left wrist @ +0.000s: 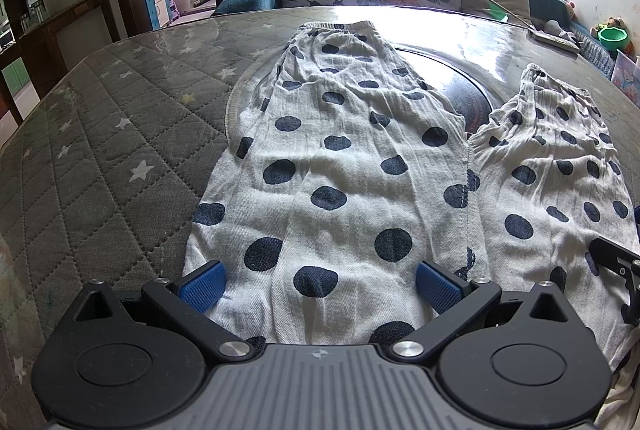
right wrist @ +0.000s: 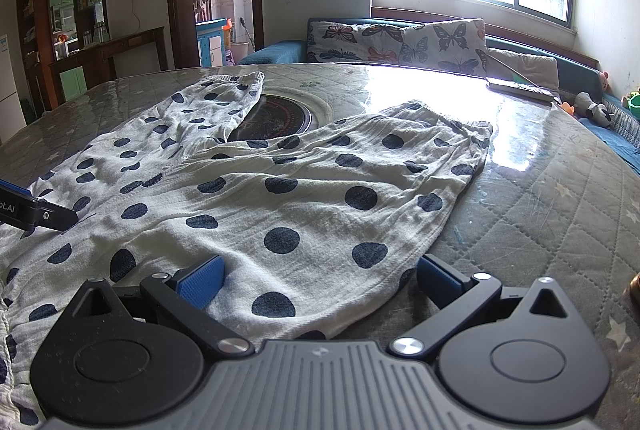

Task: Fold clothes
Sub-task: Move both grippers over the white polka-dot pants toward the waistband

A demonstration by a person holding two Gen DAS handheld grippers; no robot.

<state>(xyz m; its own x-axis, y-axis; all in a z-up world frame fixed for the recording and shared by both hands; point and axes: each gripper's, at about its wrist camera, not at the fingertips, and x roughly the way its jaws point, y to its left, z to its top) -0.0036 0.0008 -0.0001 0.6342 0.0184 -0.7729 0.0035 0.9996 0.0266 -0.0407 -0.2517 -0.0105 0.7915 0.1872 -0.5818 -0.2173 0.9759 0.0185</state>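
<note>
White trousers with dark blue polka dots [left wrist: 352, 170] lie spread flat on the table, legs pointing away and apart. My left gripper [left wrist: 320, 286] is open, its blue pads just above the waist end of the left leg. My right gripper [right wrist: 318, 282] is open over the near edge of the right leg [right wrist: 304, 206]. Neither holds the cloth. The right gripper shows at the right edge of the left wrist view [left wrist: 616, 262]; the left gripper shows at the left edge of the right wrist view [right wrist: 24, 210].
The round table [left wrist: 100, 134] has a grey quilted star-pattern cover under clear plastic and a dark glass hob [right wrist: 280, 118] at its centre, between the legs. A flat object [right wrist: 520, 88] lies at the far right edge. A sofa with butterfly cushions [right wrist: 400, 38] stands behind.
</note>
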